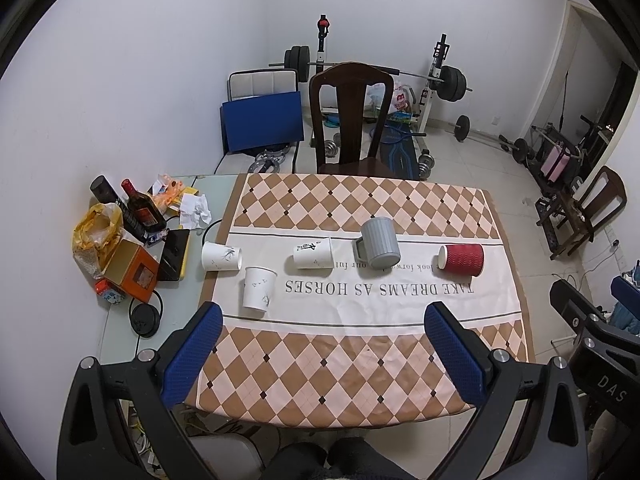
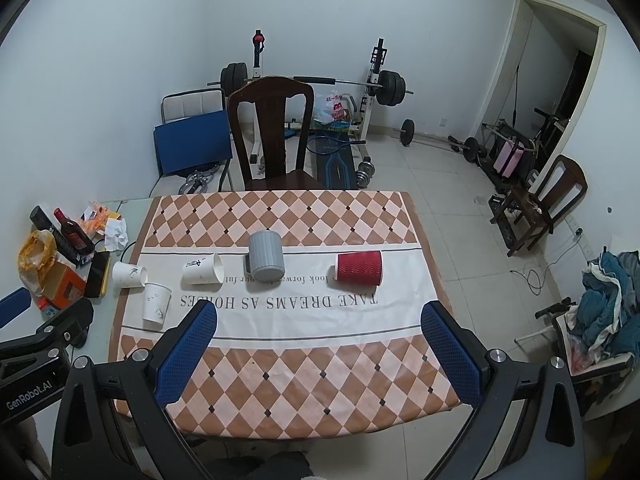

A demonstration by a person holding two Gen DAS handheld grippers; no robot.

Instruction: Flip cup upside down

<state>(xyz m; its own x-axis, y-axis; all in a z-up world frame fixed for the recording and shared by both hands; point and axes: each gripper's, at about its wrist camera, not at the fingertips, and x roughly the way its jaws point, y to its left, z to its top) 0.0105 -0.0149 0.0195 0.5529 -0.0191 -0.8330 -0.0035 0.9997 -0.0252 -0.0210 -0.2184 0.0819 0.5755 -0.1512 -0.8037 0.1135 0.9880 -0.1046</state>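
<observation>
Paper cups lie along the white band of the tablecloth (image 1: 360,368), and one stands apart from the row: a white paper cup (image 1: 259,292) just in front of the leftmost one, wide rim up, narrow base on the cloth near the left edge. Behind it a second white cup (image 1: 221,256) lies on its side at the cloth's left border. Further right along the band lies a white cup with black calligraphy (image 1: 313,253), also on its side. Next comes a grey ribbed mug (image 1: 378,243), tipped over with its handle toward the left, then a red corrugated paper cup (image 1: 461,260) on its side, well apart from the mug.

I hold my left gripper (image 1: 326,354) over the near edge of the table, its blue pads spread wide with nothing between them. My right gripper (image 2: 320,354) hangs likewise, fingers wide apart and empty, above the checked part of the cloth.

Left of the cloth, on the bare glass tabletop (image 1: 176,304), sit a dark bottle (image 1: 141,208), an orange box (image 1: 130,272), a yellow plastic bag (image 1: 96,228) and crumpled paper (image 1: 195,209). A dark wooden chair (image 1: 352,116) stands at the far side, with a barbell rack (image 1: 436,76) behind it.
</observation>
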